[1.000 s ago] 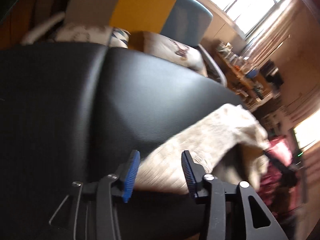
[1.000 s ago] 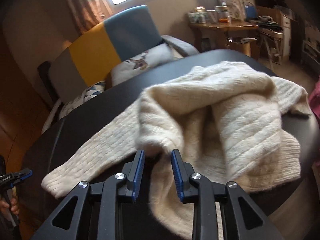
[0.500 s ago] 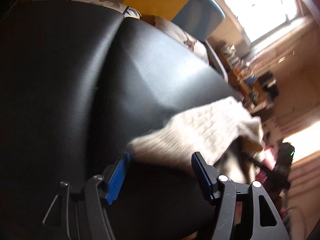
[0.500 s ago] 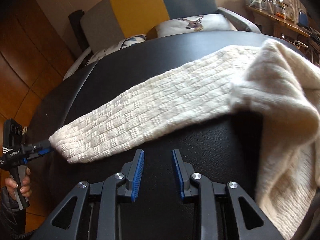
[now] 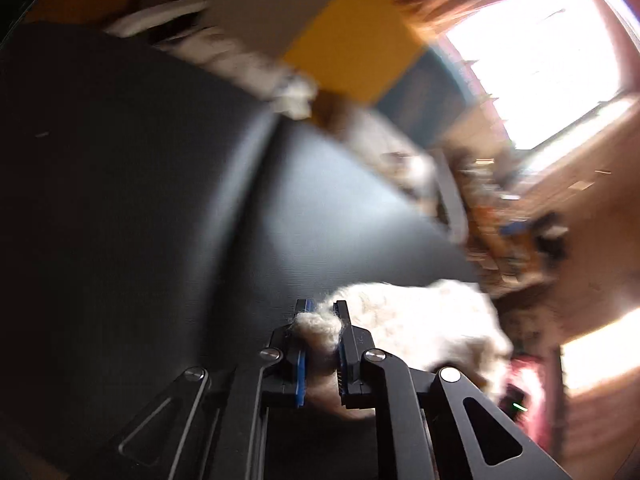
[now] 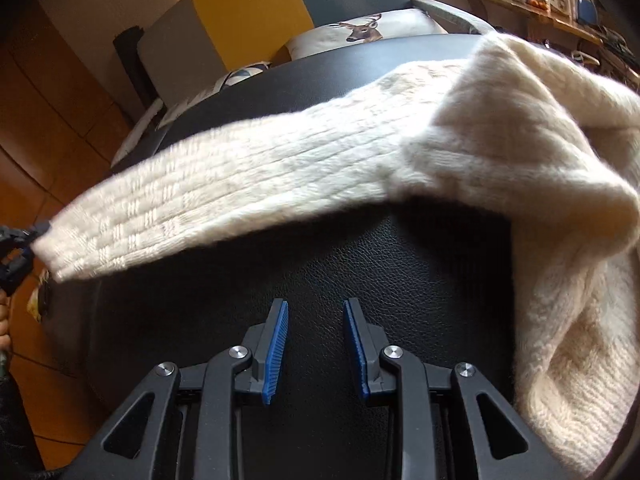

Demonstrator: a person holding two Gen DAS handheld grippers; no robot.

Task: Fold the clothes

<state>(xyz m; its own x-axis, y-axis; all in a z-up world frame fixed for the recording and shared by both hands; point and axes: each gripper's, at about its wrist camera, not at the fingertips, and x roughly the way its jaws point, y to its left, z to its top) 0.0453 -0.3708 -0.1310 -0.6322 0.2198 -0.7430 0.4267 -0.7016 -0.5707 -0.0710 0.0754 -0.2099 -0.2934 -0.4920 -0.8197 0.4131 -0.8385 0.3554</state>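
Cream knit sweater (image 6: 500, 168) — lies bunched on a black padded top (image 6: 320, 280), its bulk ahead and to the right of the right tongs (image 6: 316, 344), one sleeve (image 6: 224, 196) drawn out straight across in front of them toward the left.

Left tongs (image 5: 320, 340) — pressed together on the sleeve's cuff (image 5: 318, 326), a tuft of wool bulging between the blue pads. Seen also at the far left edge of the right view, at the sleeve's end.

Right tongs — spread, nothing between the pads, hovering over bare black top just short of the sleeve.

Step in hand, as judged: laying the sleeve out or carrying it across the body; the pictures fit either. To do it well, keep the pinch firm on the cuff, hold the sleeve taut but not stretched — loose knit pulls out of shape — and keep it low so it lands flat.

Views compared: the left view is blurred and shows only the pinch itself. The right view gives the whole sleeve, the rumpled body, and a deer-print cushion (image 6: 360, 30) beyond.
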